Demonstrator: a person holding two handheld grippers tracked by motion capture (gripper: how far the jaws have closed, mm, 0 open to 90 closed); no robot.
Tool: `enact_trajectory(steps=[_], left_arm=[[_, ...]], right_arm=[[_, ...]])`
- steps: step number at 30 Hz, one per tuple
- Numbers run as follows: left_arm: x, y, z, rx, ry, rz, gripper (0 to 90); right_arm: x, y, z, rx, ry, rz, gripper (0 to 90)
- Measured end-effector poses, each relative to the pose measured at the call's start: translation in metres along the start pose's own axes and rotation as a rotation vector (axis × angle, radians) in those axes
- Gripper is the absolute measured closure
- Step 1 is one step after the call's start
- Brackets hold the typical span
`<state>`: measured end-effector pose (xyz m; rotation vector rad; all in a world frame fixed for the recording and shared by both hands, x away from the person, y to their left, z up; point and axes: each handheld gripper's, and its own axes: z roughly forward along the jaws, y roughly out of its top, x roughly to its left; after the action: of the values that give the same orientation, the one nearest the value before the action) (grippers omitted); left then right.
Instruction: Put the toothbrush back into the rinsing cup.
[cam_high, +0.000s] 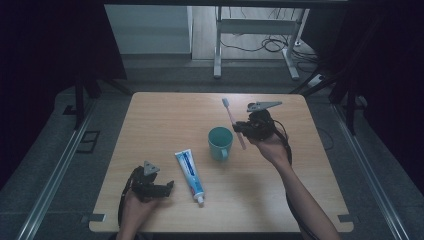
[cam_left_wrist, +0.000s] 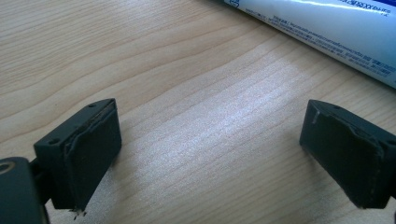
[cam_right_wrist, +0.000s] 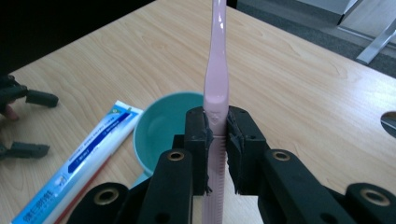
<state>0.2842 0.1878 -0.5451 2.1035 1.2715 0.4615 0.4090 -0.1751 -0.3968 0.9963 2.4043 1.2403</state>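
Observation:
My right gripper is shut on a pink toothbrush, gripping its handle with the brush head pointing up and away, just right of a teal cup standing in the middle of the wooden table. A white and blue toothpaste tube lies flat in front of the cup. My left gripper rests near the front left of the table, open, with bare wood between its pads and the tube just beyond them.
The table's front edge lies close to the left hand. Dark floor and metal rails surround the table. A desk frame with cables stands beyond the far edge.

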Motion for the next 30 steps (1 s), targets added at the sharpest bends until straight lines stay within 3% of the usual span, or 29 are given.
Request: enact_trajectory(steps=[18,30], left_arm=[[0.0,0.0,0.0,0.001,-0.002,0.001,5.2],[0.0,0.0,0.0,0.001,-0.002,0.001,5.1]], right_arm=[[0.01,0.022,0.014,-0.068,0.01,0.004,78.5],[0.02,0.025,0.031,-0.086,0.024,-0.012,78.5]])
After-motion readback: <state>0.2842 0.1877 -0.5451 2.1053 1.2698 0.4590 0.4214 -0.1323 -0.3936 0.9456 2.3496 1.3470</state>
